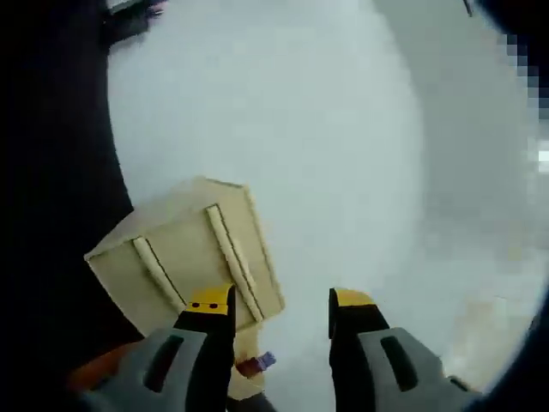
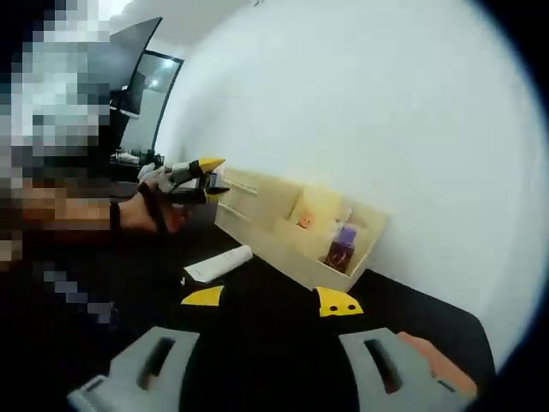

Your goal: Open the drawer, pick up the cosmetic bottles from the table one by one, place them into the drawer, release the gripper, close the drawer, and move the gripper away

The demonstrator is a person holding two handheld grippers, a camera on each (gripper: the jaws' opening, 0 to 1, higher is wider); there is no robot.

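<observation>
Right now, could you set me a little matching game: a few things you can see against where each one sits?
Things:
1. small purple-capped cosmetic bottle
2. white squeeze tube
3. pale wooden drawer box
4. left gripper

Places:
A. lying flat on the black table
B. against the white wall
C. standing inside the open drawer
D. held above the box

Pairs: 1-C, 2-A, 3-B, 4-D

A plain white wall (image 2: 360,112) takes up most of the right gripper view. Below it lies a black table (image 2: 257,318). At far left stand dark-framed windows (image 2: 146,86), catching reflected ceiling lights.
</observation>
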